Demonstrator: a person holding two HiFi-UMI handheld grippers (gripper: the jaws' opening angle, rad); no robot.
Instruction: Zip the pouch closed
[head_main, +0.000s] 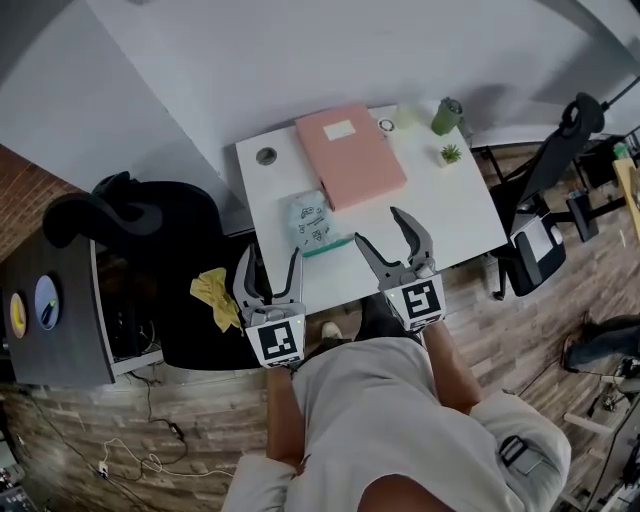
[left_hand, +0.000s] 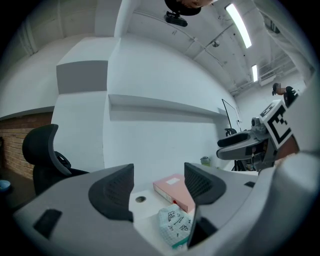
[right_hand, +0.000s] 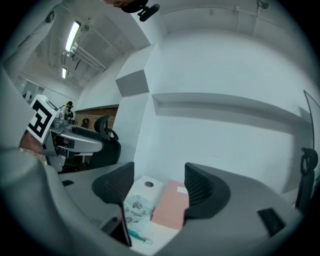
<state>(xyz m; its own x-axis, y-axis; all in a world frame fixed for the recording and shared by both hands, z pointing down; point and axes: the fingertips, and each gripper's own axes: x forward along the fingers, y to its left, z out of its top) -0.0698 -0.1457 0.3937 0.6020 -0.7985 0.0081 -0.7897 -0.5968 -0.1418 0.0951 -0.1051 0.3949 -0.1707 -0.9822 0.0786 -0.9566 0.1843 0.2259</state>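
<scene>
The pouch (head_main: 312, 222) is a pale, printed mesh bag with a green zip edge. It lies on the white table (head_main: 455, 215) near the front edge and nothing holds it. My left gripper (head_main: 273, 262) hovers open just left of it and closer to me. My right gripper (head_main: 380, 227) hovers open just right of it. Both are raised off the table with nothing between their jaws. The left gripper view looks level past the open left gripper (left_hand: 159, 185) to the pouch (left_hand: 173, 226) low down. In the right gripper view the pouch (right_hand: 136, 212) lies below the open right gripper (right_hand: 159, 182).
A pink box folder (head_main: 350, 155) lies behind the pouch. At the table's back right stand a green bottle (head_main: 446, 116) and a small plant (head_main: 451, 154). A black chair (head_main: 130, 215) with a yellow cloth (head_main: 215, 295) stands left; another chair (head_main: 550, 160) stands right.
</scene>
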